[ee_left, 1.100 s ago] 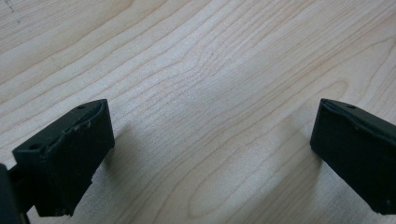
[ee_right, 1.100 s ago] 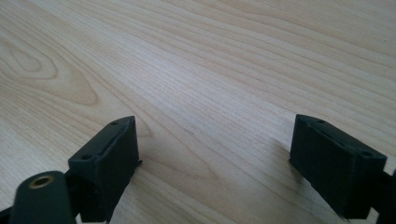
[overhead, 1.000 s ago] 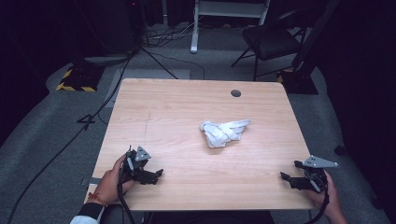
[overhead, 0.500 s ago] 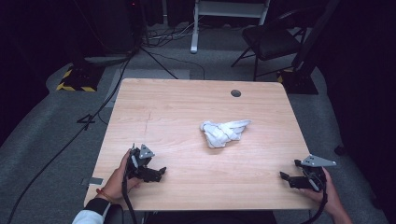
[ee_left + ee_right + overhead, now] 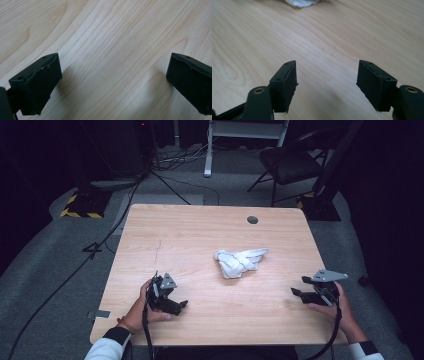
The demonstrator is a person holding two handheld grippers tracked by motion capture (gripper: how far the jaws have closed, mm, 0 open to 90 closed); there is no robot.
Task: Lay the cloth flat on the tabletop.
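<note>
Light wooden table (image 5: 200, 235), crumpled white cloth (image 5: 240, 262) near centre, round grommet (image 5: 252, 220)

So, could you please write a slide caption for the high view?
Crumpled white cloth on a wooden table, flanked by the open left gripper and right gripper.

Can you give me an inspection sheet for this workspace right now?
Surface: light wooden table, dark round port near the far edge.
Job's things: crumpled white cloth right of centre, untouched.
Clutter: nothing seen.
Tongs: left tongs near the front left, jaws wide apart, empty; right tongs near the front right, jaws apart, empty.
Cables: one trails from each hand off the front edge; more cross the floor.
Surroundings: dark room, grey floor, black chair, hazard-striped base.
</note>
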